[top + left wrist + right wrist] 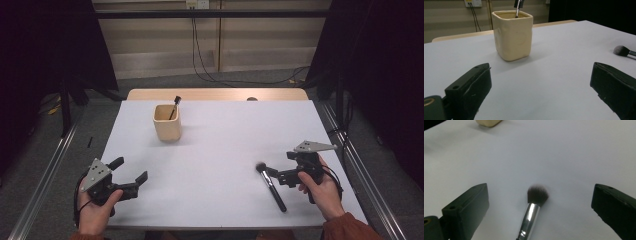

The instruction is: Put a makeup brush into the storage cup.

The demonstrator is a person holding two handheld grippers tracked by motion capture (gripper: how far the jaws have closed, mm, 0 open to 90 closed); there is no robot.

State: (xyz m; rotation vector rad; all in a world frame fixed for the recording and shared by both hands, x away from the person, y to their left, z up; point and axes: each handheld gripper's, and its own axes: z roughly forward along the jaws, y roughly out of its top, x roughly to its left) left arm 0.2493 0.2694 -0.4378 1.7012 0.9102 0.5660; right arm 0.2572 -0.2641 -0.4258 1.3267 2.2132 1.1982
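Note:
A black makeup brush (270, 185) with a silver ferrule lies flat on the white table (225, 135) at the right, its bristle head (260, 167) pointing away from me. My right gripper (281, 165) stands open just over the brush head. In the right gripper view the brush (535, 199) lies between the wide-apart jaws of that gripper (541, 195), untouched. A cream square cup (166, 123) stands far left of centre with another brush (174, 106) upright in it. My left gripper (131, 169) rests open near the front left edge and faces the cup (512, 35).
A wooden strip (215, 94) runs along the table's far edge. Metal rails (45, 175) flank both sides, with dark curtains and cables on the floor beyond. The lying brush's head (621, 50) shows at the right of the left gripper view.

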